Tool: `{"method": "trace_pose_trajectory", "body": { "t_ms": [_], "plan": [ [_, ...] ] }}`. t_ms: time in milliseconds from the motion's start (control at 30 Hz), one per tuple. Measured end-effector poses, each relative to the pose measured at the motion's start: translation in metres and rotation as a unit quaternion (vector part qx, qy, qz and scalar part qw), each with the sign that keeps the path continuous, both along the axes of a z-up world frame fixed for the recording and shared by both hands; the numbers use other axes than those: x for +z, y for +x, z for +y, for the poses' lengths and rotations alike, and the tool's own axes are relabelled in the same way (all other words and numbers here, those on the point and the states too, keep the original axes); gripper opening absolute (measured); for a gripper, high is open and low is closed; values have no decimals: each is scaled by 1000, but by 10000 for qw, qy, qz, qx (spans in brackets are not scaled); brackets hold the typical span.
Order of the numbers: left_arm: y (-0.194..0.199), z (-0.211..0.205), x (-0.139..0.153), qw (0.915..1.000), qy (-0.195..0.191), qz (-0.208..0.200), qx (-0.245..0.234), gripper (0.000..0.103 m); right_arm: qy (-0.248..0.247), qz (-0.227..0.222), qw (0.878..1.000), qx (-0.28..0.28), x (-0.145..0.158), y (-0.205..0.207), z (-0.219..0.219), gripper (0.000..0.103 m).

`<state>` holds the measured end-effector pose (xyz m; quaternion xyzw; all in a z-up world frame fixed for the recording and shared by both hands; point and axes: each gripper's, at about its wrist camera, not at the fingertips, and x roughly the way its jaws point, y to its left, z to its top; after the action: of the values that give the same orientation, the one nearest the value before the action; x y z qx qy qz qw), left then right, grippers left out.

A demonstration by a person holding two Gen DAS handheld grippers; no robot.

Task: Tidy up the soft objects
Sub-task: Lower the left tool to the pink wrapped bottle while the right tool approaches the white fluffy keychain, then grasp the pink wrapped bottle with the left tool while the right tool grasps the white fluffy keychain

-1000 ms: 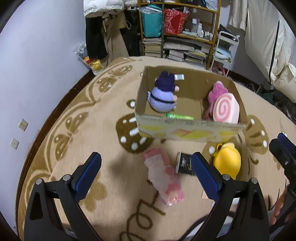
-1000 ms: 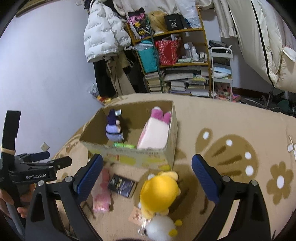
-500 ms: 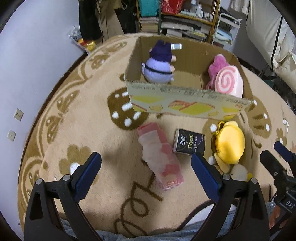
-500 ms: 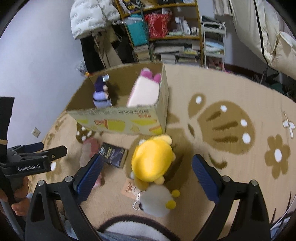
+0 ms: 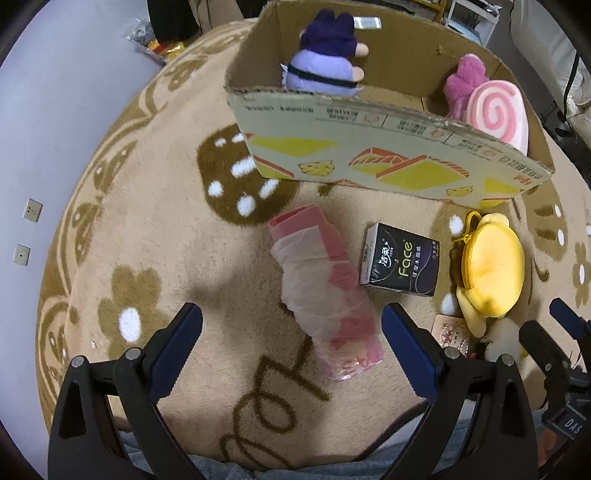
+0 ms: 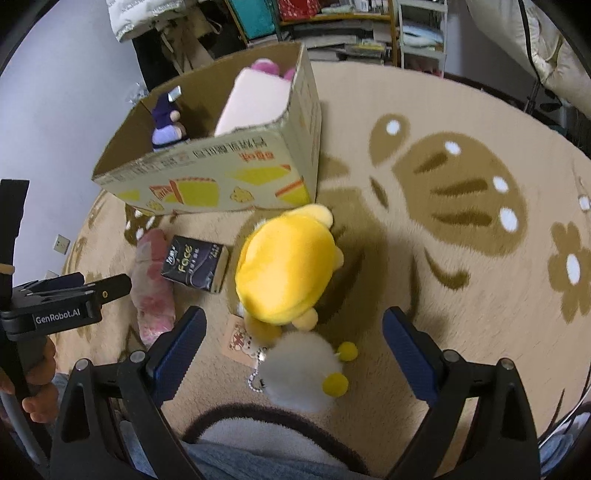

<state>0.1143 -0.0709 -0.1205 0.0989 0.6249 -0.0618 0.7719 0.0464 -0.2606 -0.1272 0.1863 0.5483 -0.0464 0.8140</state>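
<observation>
A pink tissue pack (image 5: pixel 325 291) lies on the rug between the fingers of my open left gripper (image 5: pixel 291 343), which hovers just above its near end. A yellow plush (image 6: pixel 284 266) with a white pompom keychain (image 6: pixel 299 373) lies under my open right gripper (image 6: pixel 293 347). A dark tissue box (image 5: pixel 400 266) sits between the pack and the plush. The cardboard box (image 5: pixel 388 162) holds a purple plush (image 5: pixel 325 66), a pink plush (image 5: pixel 465 81) and a swirl cushion (image 5: pixel 495 110).
The patterned rug (image 6: pixel 461 221) spreads wide to the right. A shelf with books and bags (image 6: pixel 332 26) stands behind the box, with coats beside it. A small card (image 6: pixel 240 339) lies by the pompom. The person's clothing fills the bottom edge.
Both grippers have come lower and closer to the rug. The pink pack now lies between the left fingers, the yellow plush and pompom between the right ones. Nothing was grasped.
</observation>
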Motion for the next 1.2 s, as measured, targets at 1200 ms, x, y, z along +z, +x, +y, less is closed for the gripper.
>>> {"method": "trace_pose_trajectory", "body": {
  "t_ms": [1200],
  "plan": [
    [32, -3, -67, 9964, 148, 828, -51, 89, 310, 1397, 9896, 168, -62, 1, 17, 65]
  ]
}}
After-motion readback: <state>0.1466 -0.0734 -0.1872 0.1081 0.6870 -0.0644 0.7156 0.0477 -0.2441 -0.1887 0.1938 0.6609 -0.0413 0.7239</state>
